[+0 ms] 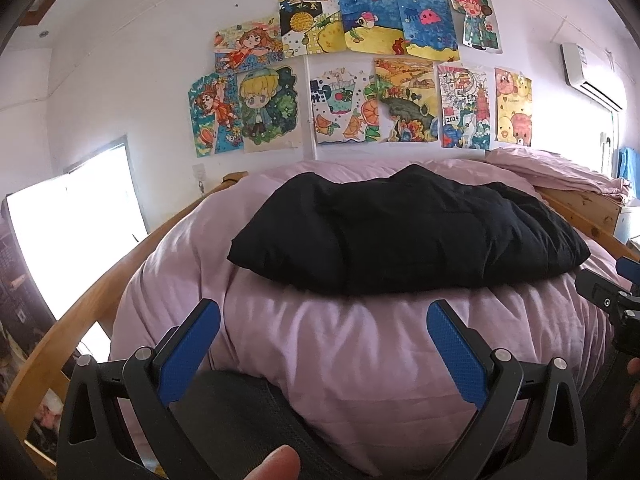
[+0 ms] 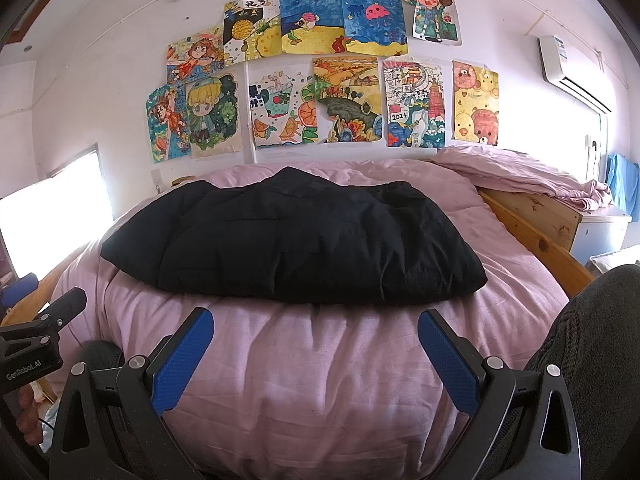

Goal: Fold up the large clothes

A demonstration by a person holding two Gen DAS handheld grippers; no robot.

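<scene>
The folded black padded garment [image 2: 288,240] hides its own underlayers; the white wall air conditioner [image 1: 592,76] is perhaps half cut off.

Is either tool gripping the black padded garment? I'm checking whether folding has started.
No: the left tool and right tool gape open, short of the black padded garment.

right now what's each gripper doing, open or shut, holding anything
Left gripper: open, empty, short of the folded black padded garment.
Right gripper: open, empty, above the pink quilted bedcover.
</scene>
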